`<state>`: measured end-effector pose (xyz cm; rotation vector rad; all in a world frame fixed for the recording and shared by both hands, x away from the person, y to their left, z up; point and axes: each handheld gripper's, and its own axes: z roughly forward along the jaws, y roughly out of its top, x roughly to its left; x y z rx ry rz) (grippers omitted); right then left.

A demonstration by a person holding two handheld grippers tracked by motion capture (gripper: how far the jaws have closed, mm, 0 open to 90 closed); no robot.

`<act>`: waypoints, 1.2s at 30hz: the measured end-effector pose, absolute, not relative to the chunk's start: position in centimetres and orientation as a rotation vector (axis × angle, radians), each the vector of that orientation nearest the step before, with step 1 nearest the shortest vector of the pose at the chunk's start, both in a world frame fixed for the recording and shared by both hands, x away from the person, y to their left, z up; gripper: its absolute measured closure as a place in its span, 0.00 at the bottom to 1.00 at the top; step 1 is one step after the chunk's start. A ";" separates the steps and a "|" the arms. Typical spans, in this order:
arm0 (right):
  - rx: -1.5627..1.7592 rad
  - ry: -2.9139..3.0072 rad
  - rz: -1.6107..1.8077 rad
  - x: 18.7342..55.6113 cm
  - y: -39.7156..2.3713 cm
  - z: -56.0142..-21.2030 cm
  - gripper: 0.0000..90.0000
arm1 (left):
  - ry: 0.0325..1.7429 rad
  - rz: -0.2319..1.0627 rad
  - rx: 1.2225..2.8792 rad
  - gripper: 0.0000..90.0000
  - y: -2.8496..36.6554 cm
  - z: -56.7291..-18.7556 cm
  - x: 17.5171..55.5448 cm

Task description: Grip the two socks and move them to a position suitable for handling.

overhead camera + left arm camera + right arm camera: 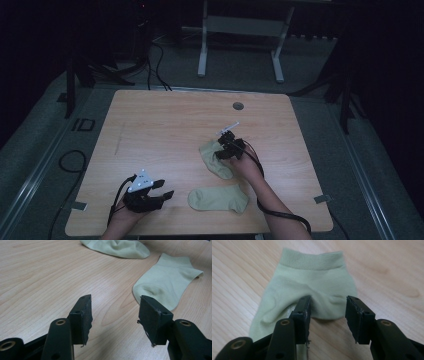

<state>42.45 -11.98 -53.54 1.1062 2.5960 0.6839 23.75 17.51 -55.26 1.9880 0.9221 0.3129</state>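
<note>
Two pale green socks lie on the wooden table (165,125). The far sock (216,160) lies flat right of centre; the right gripper view shows it (312,282) with its ribbed cuff pointing away. My right gripper (223,151) hovers over it, open, the left jaw over the sock's heel (328,308) and the right jaw over bare wood. The near sock (219,198) lies close to the front edge and appears in the left gripper view (167,282). My left gripper (169,195) rests at the front left, open and empty (115,315), pointing at that sock.
A round grommet hole (238,106) sits near the table's far edge. A cable loop (72,161) lies on the floor at the left. A white frame stand (240,35) is behind the table. Bare wood covers the left and far parts.
</note>
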 end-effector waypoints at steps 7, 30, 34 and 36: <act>0.931 2.635 0.802 39.2 -13.6 -51.0 0.99 | 0.925 0.304 1.974 0.52 17.6 -55.1 23.7; 0.872 2.867 0.848 34.0 -9.1 -54.4 0.72 | 0.899 0.308 1.982 0.57 16.3 -54.4 24.7; 0.820 2.949 0.976 34.0 -7.8 -54.1 0.68 | 0.919 0.306 1.969 0.58 16.5 -54.4 25.0; 0.790 2.834 1.008 34.7 -8.2 -52.2 0.91 | 0.913 0.300 1.972 0.61 16.4 -54.3 25.1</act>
